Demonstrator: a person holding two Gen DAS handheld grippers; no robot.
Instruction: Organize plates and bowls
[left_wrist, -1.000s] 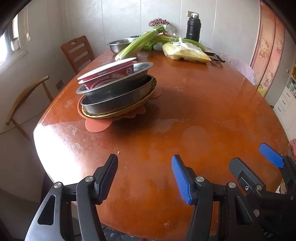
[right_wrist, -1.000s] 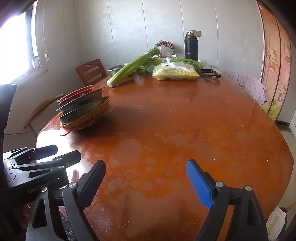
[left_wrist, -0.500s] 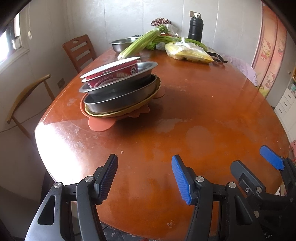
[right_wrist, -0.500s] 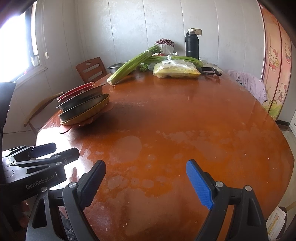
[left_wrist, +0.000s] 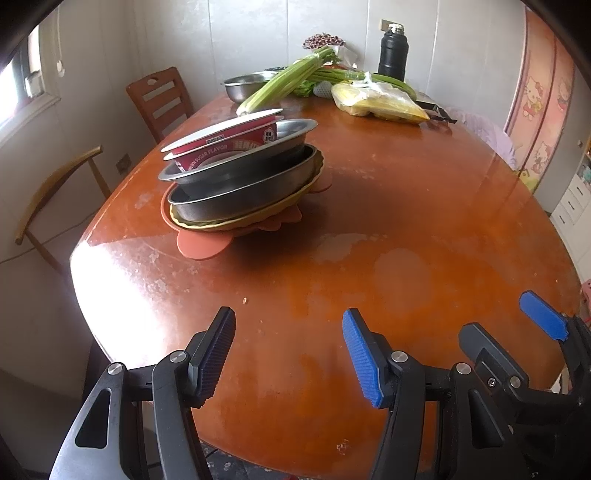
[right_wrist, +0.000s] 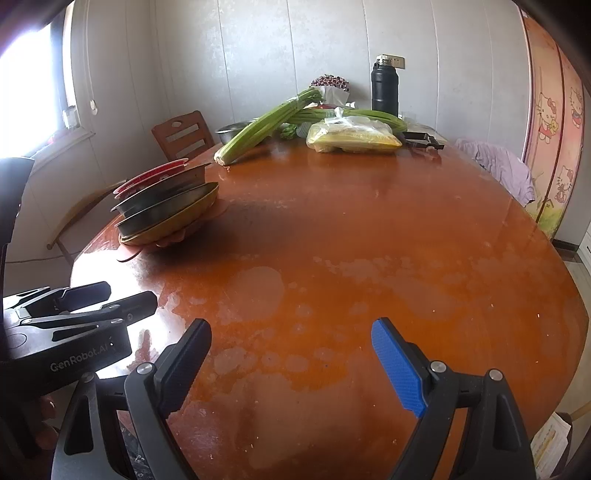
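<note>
A stack of dishes (left_wrist: 240, 177) stands on an orange mat (left_wrist: 203, 247) at the left of the round wooden table (left_wrist: 388, 206): a yellow plate at the bottom, two metal pans on it, and a red lidded bowl (left_wrist: 225, 142) tilted on top. The right wrist view shows the same stack (right_wrist: 166, 206) at mid-left. My left gripper (left_wrist: 288, 354) hovers open over the near table edge, well short of the stack, with nothing between its fingers. My right gripper (right_wrist: 291, 354) is open and empty beside it, also seen as the right gripper (left_wrist: 509, 325) at lower right.
At the far end lie a metal bowl (left_wrist: 247, 83), celery stalks (left_wrist: 288, 81), a yellow plastic bag (left_wrist: 376, 105) and a black flask (left_wrist: 393, 55). Two wooden chairs (left_wrist: 159, 99) (left_wrist: 55, 192) stand on the left. A purple cloth (right_wrist: 498, 166) hangs at the right edge.
</note>
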